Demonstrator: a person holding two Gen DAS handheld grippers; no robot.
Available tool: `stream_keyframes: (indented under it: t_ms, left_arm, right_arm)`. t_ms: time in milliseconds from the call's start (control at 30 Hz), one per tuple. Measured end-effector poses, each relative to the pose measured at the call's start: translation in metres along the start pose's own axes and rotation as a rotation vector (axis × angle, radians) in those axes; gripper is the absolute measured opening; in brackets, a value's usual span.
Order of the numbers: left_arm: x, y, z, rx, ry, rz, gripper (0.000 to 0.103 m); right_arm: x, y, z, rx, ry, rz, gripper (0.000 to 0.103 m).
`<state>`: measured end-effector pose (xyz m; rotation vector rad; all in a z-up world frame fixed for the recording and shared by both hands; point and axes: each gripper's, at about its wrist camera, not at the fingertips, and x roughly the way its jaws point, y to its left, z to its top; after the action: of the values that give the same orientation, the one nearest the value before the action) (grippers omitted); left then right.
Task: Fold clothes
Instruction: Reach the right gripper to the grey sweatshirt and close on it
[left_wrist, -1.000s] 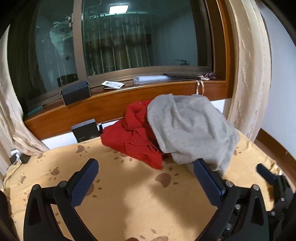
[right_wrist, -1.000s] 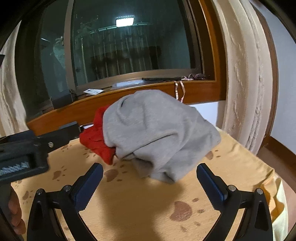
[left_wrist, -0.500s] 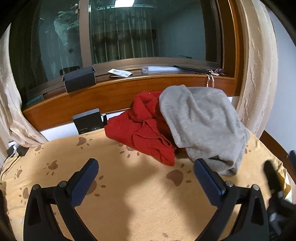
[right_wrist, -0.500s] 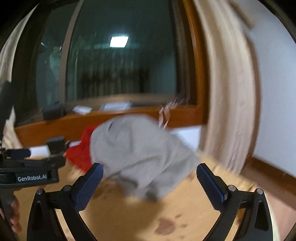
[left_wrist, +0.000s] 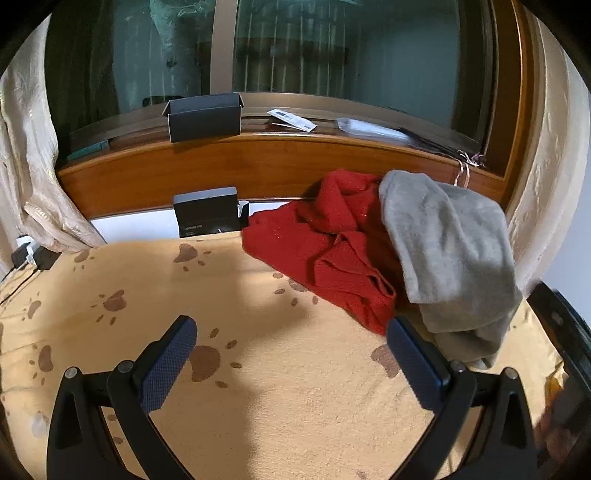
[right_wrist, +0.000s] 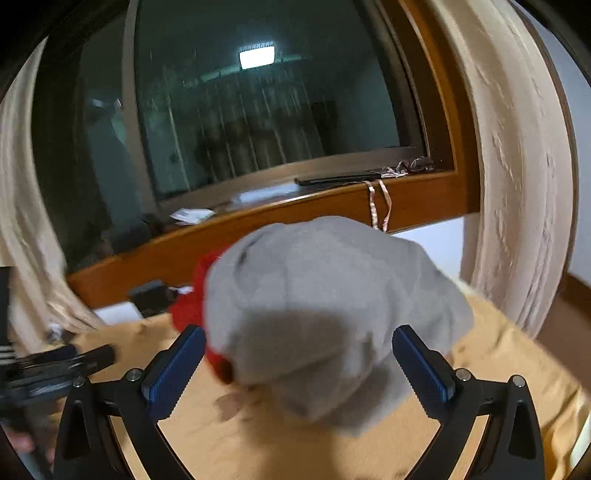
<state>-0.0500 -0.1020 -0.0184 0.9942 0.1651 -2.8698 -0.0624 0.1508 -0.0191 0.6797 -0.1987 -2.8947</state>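
On the paw-print blanket (left_wrist: 258, 387), grey garment (right_wrist: 325, 302) heaped over red garment (left_wrist: 325, 251), both unfolded; right tongs (right_wrist: 299, 365) wide at grey, left tongs (left_wrist: 291, 362) wide, empty; likely next: pinch an edge.

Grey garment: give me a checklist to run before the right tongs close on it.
1. Right tongs open: ok, jaws spread wide.
2. Grey garment between the jaws: ok, its bulk fills the gap in the right wrist view.
3. Grey garment lying over the red garment, so a grab takes grey only: cannot tell, red shows at its lower left edge.
4. Left tongs open and empty: ok, over bare blanket.
5. Sharp right wrist view: not ok, motion blur.
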Motion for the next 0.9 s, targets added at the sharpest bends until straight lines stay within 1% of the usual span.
stream_keyframes:
  t_ms: [100, 267, 367, 667, 700, 733, 833, 900]
  left_arm:
    - [0.001, -0.001, 0.0, 0.008, 0.003, 0.004, 0.103]
    - [0.004, 0.001, 0.0, 0.004, 0.015, 0.009, 0.103]
    - [0.008, 0.005, 0.001, -0.008, 0.023, 0.015, 0.103]
    - [0.015, 0.013, 0.002, -0.029, 0.042, 0.029, 0.103]
    - [0.015, 0.014, 0.003, -0.029, 0.044, 0.03, 0.103]
    - [0.016, 0.014, 0.003, -0.029, 0.045, 0.03, 0.103]
    - [0.017, 0.015, 0.003, -0.032, 0.05, 0.034, 0.103]
    - [0.018, 0.016, 0.002, -0.036, 0.054, 0.031, 0.103]
  right_arm:
    - [0.026, 0.003, 0.004, 0.015, 0.035, 0.0, 0.103]
    - [0.052, 0.006, 0.004, 0.053, 0.07, 0.017, 0.103]
    - [0.059, 0.007, 0.0, 0.065, 0.07, 0.025, 0.103]
    - [0.071, 0.007, 0.007, 0.068, 0.05, 0.002, 0.102]
    - [0.073, 0.006, 0.008, 0.065, 0.057, 0.001, 0.097]
    - [0.076, 0.006, 0.008, 0.062, 0.067, 0.0, 0.082]
    - [0.079, -0.001, 0.005, 0.094, 0.084, 0.015, 0.056]
    - [0.078, -0.005, 0.003, 0.114, 0.082, 0.031, 0.049]
